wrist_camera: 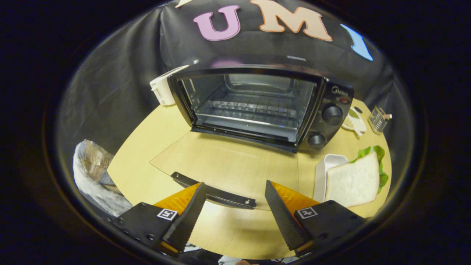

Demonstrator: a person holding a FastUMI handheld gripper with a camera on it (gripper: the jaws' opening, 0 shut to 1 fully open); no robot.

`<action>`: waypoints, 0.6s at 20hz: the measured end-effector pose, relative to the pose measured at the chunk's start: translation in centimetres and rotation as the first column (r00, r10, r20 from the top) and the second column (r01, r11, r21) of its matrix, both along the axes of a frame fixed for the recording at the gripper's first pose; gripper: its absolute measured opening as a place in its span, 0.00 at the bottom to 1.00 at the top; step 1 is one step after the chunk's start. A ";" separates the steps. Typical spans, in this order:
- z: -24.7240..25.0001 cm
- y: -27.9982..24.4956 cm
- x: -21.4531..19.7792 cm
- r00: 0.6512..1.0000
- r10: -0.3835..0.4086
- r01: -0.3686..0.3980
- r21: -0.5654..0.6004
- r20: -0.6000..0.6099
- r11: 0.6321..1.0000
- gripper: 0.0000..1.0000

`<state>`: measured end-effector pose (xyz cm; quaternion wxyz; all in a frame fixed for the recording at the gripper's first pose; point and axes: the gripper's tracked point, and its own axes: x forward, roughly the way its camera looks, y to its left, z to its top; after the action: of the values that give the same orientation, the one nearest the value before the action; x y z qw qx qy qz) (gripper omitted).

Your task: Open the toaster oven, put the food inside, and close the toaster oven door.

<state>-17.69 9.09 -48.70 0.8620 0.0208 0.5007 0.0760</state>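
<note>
Black toaster oven [257, 105] at the rear of the pale wooden surface [147, 143], its glass door [228, 162] folded flat, door handle [215, 191] spanning the gap between the fingers. Claw [233, 189]: spread wide, gripping nothing. Sandwich [355, 178] with lettuce on a white tray [325, 171], right of the door.

Black box-shaped toaster oven [257, 106] with two round knobs [332, 114] on its right-hand panel, standing upright on the pale wooden table [140, 162], cavity open and showing a wire rack [254, 108] inside. Its clear glass door [228, 162] is folded fully down, lying flat over the table, with the black bar handle [215, 191] at its near edge, just ahead of and between the fingers. Sandwich of white sliced bread [355, 180] over green lettuce [379, 162], lying on a white rectangular tray [325, 171] to the right of the door, in front of the knob panel.
</note>
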 end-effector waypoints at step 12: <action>-3.2 -1.1 -1.9 0.998 0.016 -0.019 -0.055 -0.066 0.998 0.97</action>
<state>-19.56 8.01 -51.93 0.8447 -0.0052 0.5307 0.0689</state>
